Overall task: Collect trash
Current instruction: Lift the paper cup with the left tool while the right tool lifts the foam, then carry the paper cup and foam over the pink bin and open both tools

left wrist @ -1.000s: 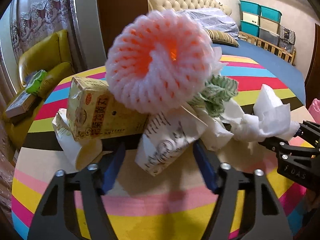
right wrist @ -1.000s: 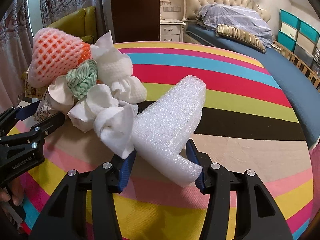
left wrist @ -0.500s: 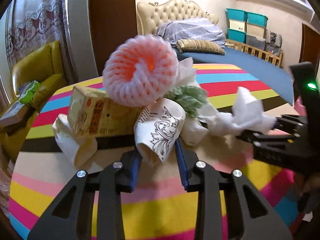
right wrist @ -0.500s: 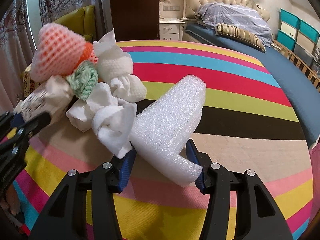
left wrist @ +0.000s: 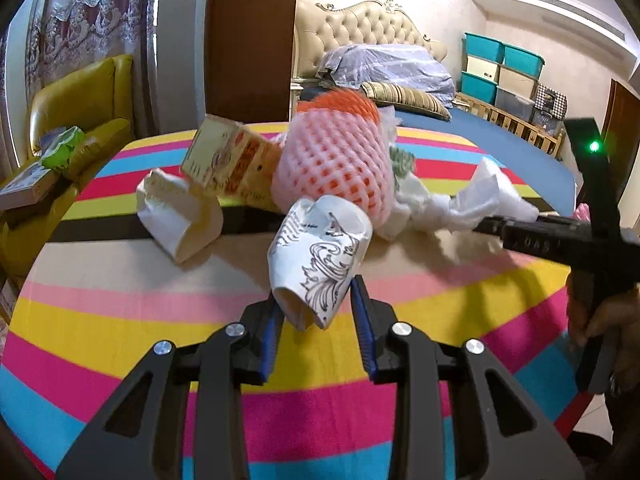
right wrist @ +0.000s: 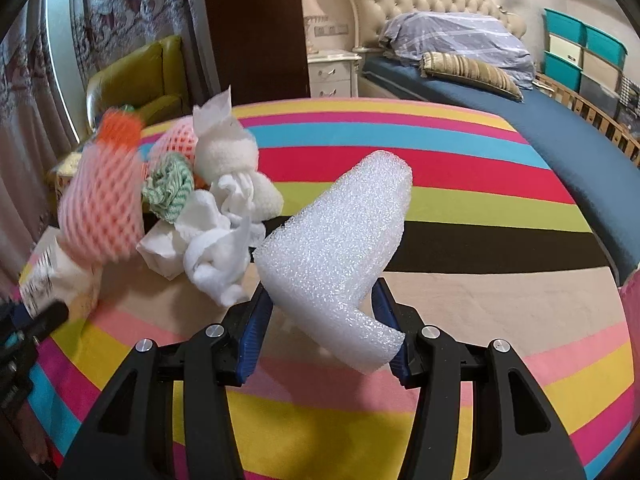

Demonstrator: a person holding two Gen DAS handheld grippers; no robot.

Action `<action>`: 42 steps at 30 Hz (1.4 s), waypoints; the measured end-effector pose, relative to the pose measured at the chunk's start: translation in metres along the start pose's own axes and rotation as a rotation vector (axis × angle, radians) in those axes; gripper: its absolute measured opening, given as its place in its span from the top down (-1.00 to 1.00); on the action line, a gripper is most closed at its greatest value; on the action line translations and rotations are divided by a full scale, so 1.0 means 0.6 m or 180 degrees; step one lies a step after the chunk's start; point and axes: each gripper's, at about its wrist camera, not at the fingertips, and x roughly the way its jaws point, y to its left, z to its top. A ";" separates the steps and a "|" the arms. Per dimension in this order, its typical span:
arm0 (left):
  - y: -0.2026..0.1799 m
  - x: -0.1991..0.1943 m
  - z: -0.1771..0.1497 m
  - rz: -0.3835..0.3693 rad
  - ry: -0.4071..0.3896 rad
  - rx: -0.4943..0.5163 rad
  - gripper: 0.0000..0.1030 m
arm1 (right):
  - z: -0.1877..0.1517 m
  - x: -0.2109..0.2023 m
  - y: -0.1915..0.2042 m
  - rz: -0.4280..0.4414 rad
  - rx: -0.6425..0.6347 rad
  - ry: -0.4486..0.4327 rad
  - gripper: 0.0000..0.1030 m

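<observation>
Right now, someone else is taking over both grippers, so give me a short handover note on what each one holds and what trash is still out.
Left gripper: shut on the crumpled paper cup.
Right gripper: shut on the white foam piece.
Still on the striped table: pink foam fruit net, yellow carton, a second paper cup, green-striped cloth, crumpled white tissues.
Done: two pieces gripped. Left: drop both off, no bin is in view, then clear the pile.
</observation>
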 end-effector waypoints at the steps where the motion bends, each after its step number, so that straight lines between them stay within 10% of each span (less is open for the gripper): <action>1: 0.002 -0.001 -0.004 -0.0002 0.0026 0.0006 0.38 | -0.005 -0.007 -0.003 0.0005 0.0000 -0.0013 0.04; 14: -0.040 0.002 -0.033 -0.0051 0.0210 0.0249 0.51 | -0.078 -0.082 -0.041 0.0048 -0.0068 -0.0137 0.04; 18: -0.040 -0.003 -0.027 0.0036 0.0132 0.0184 -0.46 | -0.091 -0.086 -0.042 0.0078 -0.0065 -0.0126 0.04; 42: -0.117 0.026 0.000 -0.0027 0.0170 0.0603 -0.22 | -0.124 -0.118 -0.060 0.0136 -0.0071 -0.0196 0.05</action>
